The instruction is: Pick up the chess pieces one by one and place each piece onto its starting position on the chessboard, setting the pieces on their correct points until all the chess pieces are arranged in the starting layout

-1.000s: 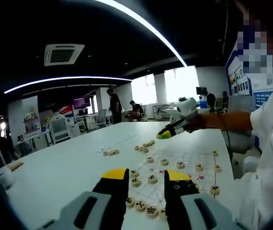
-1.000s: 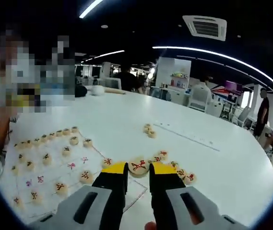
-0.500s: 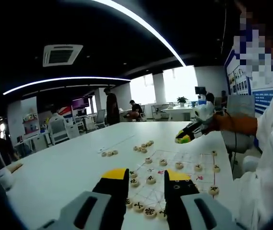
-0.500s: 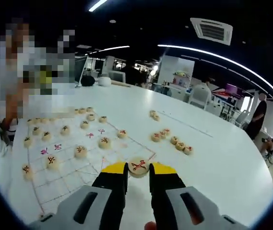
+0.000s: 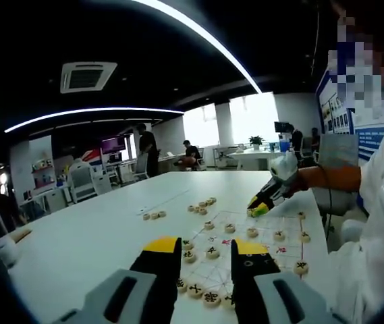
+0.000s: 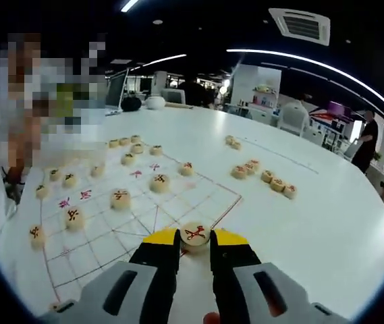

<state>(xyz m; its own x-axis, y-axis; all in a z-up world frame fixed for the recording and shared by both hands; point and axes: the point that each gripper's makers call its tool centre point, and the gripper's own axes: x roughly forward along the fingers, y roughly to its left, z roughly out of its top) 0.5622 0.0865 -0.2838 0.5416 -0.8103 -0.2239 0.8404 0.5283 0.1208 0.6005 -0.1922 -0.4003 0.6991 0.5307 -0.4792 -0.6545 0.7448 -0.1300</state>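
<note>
Table (image 6: 326,223), white and wide, carries the chessboard (image 6: 144,216) with its printed grid. My right gripper (image 6: 194,244) has its yellow-tipped jaws closed on a round chess piece (image 6: 195,234) marked in red, held just above the board's near edge in the right gripper view. Other pieces sit on the grid: a red-marked one (image 6: 120,197) and another (image 6: 159,181) toward the middle, black-marked ones (image 6: 73,217) along the left side. A loose row of pieces (image 6: 267,177) lies off the board on the bare table to the right. In the left gripper view, my left gripper (image 5: 205,251) hangs over the board's black-piece end with its jaws apart and nothing between them; I see my right gripper there too, reaching in from the right at the board's far side.
</note>
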